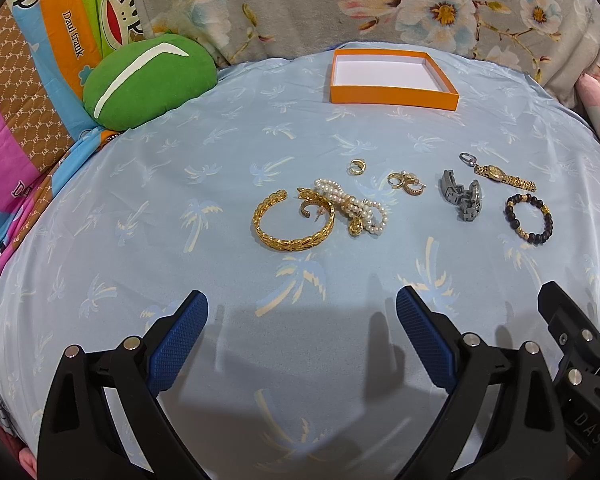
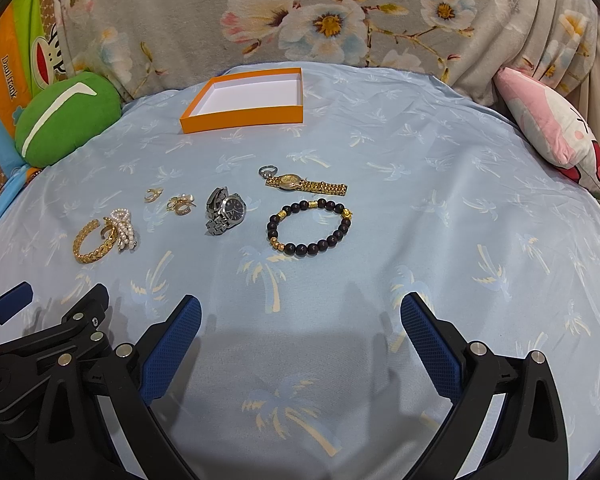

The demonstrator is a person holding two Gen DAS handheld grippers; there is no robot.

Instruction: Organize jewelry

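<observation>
Both the left hand-held gripper [image 1: 302, 320] and the right hand-held gripper [image 2: 300, 320] are wide open and hold nothing. The jewelry lies on the bed [image 1: 140, 200]: a gold bangle [image 1: 293, 220], pearls [image 1: 352, 204], a bead bracelet [image 2: 310, 226]. The orange box [image 1: 394, 98] sits at 12 o'clock, well apart.

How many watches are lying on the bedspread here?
2. The gold watch lies flat, farther back toward the orange box. The silver watch sits curled just left of the bead bracelet. None appear hidden.
</observation>
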